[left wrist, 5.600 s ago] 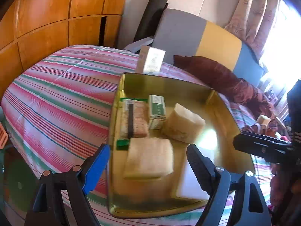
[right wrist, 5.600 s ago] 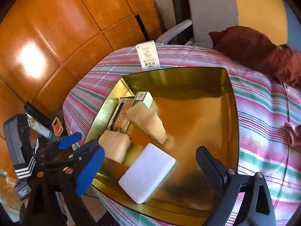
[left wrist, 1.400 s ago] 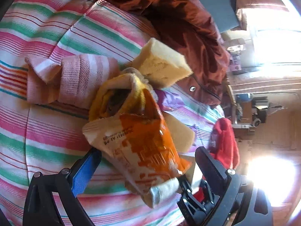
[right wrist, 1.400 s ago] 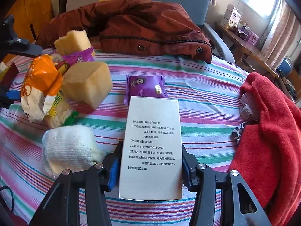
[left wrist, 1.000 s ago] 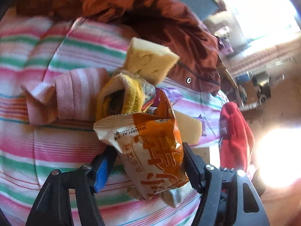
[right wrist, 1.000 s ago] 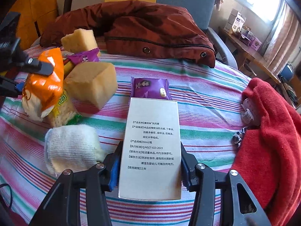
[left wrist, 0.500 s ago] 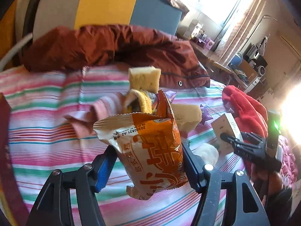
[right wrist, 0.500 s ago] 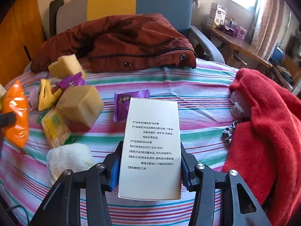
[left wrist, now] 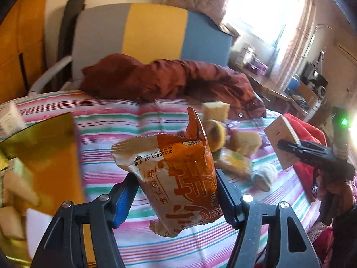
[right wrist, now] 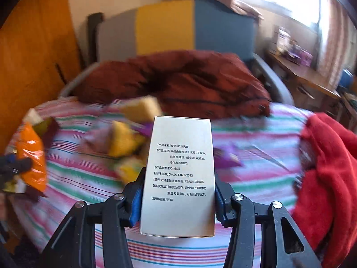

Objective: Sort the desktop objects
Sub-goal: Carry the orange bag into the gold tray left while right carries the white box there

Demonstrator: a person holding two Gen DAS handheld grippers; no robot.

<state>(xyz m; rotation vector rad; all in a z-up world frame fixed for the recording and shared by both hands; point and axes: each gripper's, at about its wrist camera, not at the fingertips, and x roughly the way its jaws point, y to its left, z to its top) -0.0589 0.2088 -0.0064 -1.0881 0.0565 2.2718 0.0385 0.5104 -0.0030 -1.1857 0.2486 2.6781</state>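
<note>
My left gripper (left wrist: 176, 192) is shut on an orange snack packet (left wrist: 178, 178) and holds it in the air above the striped tablecloth (left wrist: 107, 122). The packet also shows at the left of the right wrist view (right wrist: 31, 156). My right gripper (right wrist: 178, 198) is shut on a white printed box (right wrist: 180, 174), held upright above the table. That box (left wrist: 281, 143) and the right gripper (left wrist: 312, 154) show at the right of the left wrist view. A gold tray (left wrist: 40, 154) with several items lies at the left.
Yellow sponges (left wrist: 215, 110), a wrapped snack (left wrist: 234, 162) and a white rolled cloth (left wrist: 265, 176) lie on the table. A maroon jacket (left wrist: 169, 78) lies at the far edge before a chair (left wrist: 154, 31). A red cloth (right wrist: 328, 167) lies at the right.
My left gripper closed on the orange packet, lifted it off the pile and swung left, bringing the gold tray into view. My right gripper rose higher with the white box.
</note>
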